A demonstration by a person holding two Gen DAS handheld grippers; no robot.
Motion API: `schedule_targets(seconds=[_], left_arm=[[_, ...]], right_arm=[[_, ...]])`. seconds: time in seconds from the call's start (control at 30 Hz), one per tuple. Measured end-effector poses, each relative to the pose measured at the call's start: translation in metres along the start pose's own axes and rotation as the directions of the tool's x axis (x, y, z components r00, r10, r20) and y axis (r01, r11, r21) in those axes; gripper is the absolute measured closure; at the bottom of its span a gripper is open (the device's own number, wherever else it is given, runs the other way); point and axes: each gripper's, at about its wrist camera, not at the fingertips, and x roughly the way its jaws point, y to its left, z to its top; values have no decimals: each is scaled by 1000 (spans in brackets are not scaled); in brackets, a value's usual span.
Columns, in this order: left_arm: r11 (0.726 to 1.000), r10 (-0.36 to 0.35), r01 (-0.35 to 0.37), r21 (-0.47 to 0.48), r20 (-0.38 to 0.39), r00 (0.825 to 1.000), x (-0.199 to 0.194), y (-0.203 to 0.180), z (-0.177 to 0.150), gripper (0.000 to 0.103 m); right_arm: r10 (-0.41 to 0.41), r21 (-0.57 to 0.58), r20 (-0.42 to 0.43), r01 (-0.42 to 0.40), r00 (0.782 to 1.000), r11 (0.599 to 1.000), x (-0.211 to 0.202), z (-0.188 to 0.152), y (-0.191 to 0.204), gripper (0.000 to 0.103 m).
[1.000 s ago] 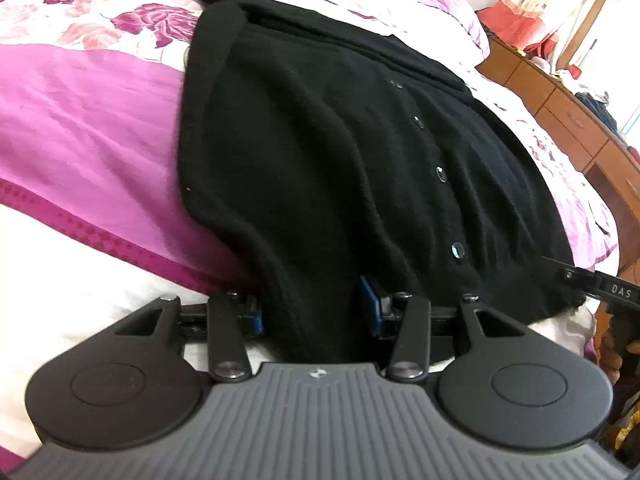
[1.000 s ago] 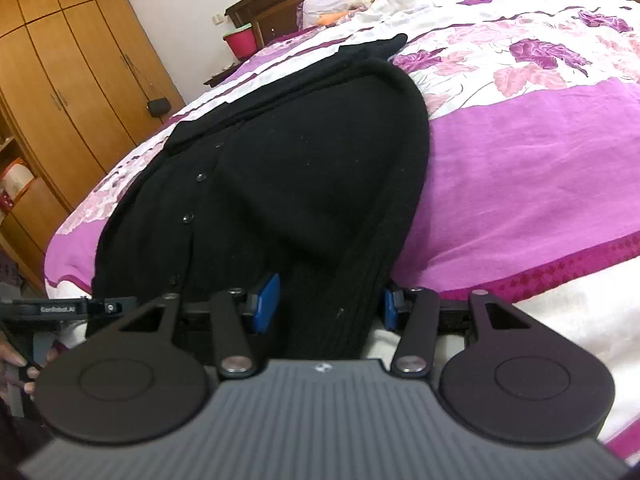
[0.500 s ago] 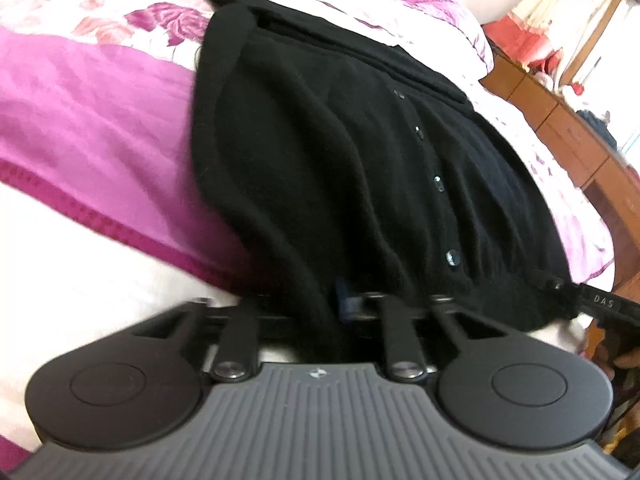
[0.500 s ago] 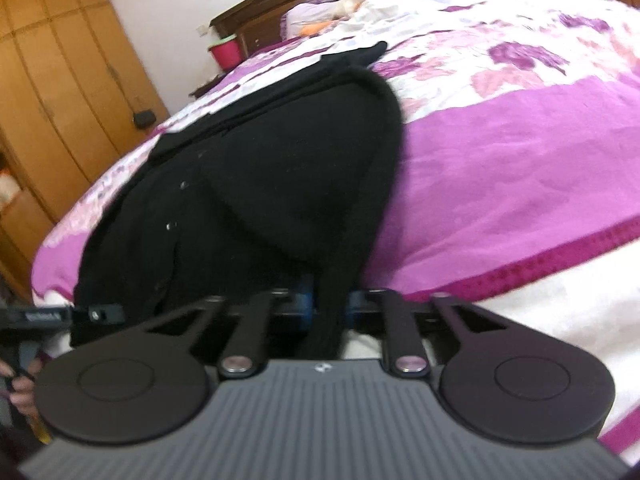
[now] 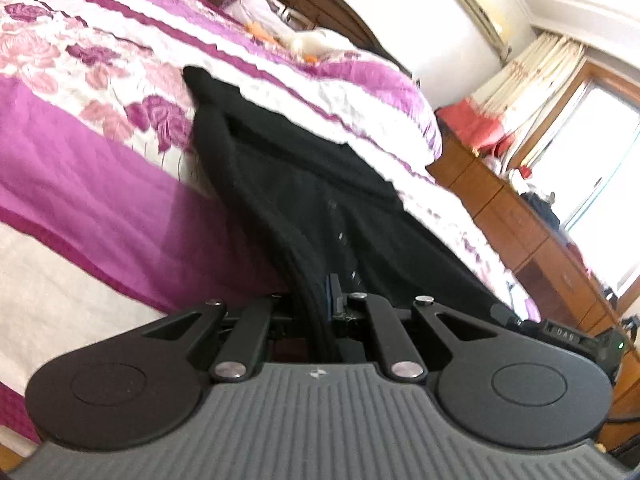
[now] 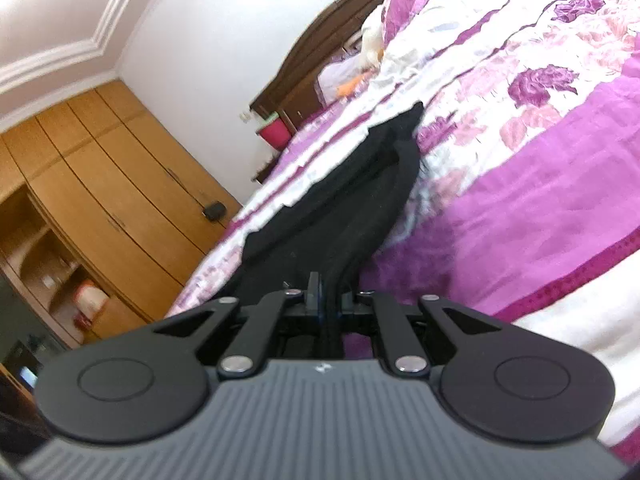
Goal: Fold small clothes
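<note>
A black knit cardigan [image 5: 304, 184] with small buttons lies on a purple and white floral bedspread [image 5: 80, 168]. My left gripper [image 5: 316, 300] is shut on the cardigan's near hem and holds it raised off the bed, so the cloth stretches away from the jaws. My right gripper [image 6: 328, 296] is shut on the other side of the same hem; the cardigan [image 6: 360, 200] runs up from it toward the headboard. The other gripper's body [image 5: 560, 336] shows at the right of the left wrist view. The pads are mostly hidden by cloth.
A dark wooden headboard [image 5: 320, 4] and pillows [image 5: 280, 20] stand at the far end of the bed. A wooden dresser [image 5: 540, 240] lines one side under a window, and a wooden wardrobe [image 6: 100, 184] the other. A pink bin [image 6: 276, 134] sits by the headboard.
Both grippers have shut on the cardigan's near hem and lifted it. Both views have tilted upward, so the room's walls now show.
</note>
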Motion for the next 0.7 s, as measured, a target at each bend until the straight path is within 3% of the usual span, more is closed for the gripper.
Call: schedule_targets(seconds=[0.2,0.4,0.53,0.7], left_arm=[[997,-37,39,-64,39,999,0,1,13,96],[996,-25,34,-79,113,993,-9,-8,32,96],[985,-28,52,-165,143,989,1,-12,56,96],[981,25,14,-194,199,980,18,-25,95,96]], right_arm=[[47,77,47,-51,998,996,2,14,-1,95],[100,103,112,-111,989,988,7,35,3,95],[111,118,149,-129,983,985,22,52,7,95],[130,140,187,-157,974,978,48,77,11,95]])
